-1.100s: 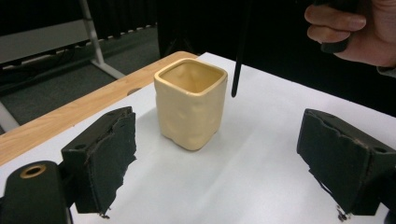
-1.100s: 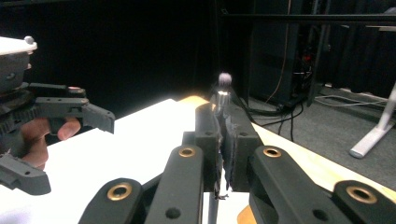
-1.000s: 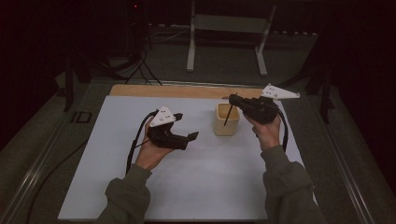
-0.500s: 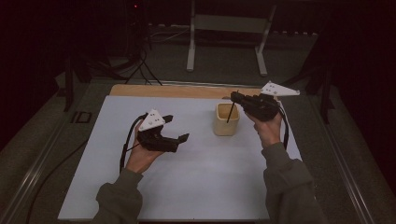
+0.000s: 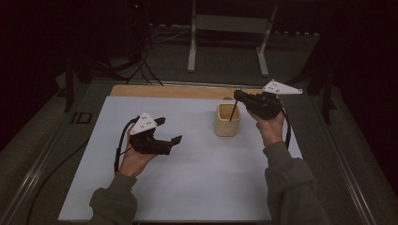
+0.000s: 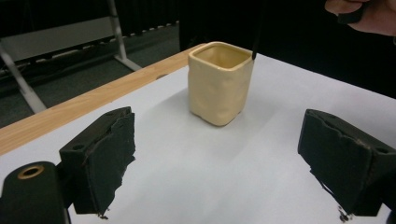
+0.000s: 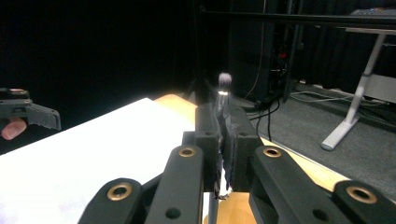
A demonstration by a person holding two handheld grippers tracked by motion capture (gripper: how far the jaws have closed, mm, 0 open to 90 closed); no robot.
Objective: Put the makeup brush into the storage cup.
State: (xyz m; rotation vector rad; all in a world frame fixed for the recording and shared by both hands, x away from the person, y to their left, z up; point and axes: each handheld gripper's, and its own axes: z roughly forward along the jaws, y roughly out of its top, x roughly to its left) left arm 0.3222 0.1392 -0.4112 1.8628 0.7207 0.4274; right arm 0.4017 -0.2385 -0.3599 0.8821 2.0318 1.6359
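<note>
Cup [image 5: 228, 120]: one, cream-coloured, square-mouthed with rounded corners and slightly dimpled walls, standing upright on the white sheet [image 5: 197, 183] toward the far right part of the table. In the left gripper view the cup [image 6: 220, 82] is showing a smooth, matte surface and an open top. One thin dark brush [image 5: 233, 111] is slanting down into the cup's mouth, its upper end pinched in the right gripper [image 5: 240, 96]. In the right gripper view the right gripper [image 7: 224, 135] is pressing its two black jaws together on the brush [image 7: 223, 91], whose silver collar and small dark tuft are sticking up beyond the jaw tips. Two grippers are being held, one in each hand; each is carrying one grey three-cornered plate and one trailing black cable. The left gripper [image 5: 169, 130] is hovering over the sheet, well apart from the cup, with its jaws spread wide; in its own view the left gripper [image 6: 219, 154] is showing two rough, foam-like black pads on either side of the cup. One strip of bare wood [image 5: 178, 91] is running along the sheet's far edge. Compared with a second ago, the left gripper is sitting farther to the left and nearer the person, while the right gripper, brush and cup are remaining where they were.
</note>
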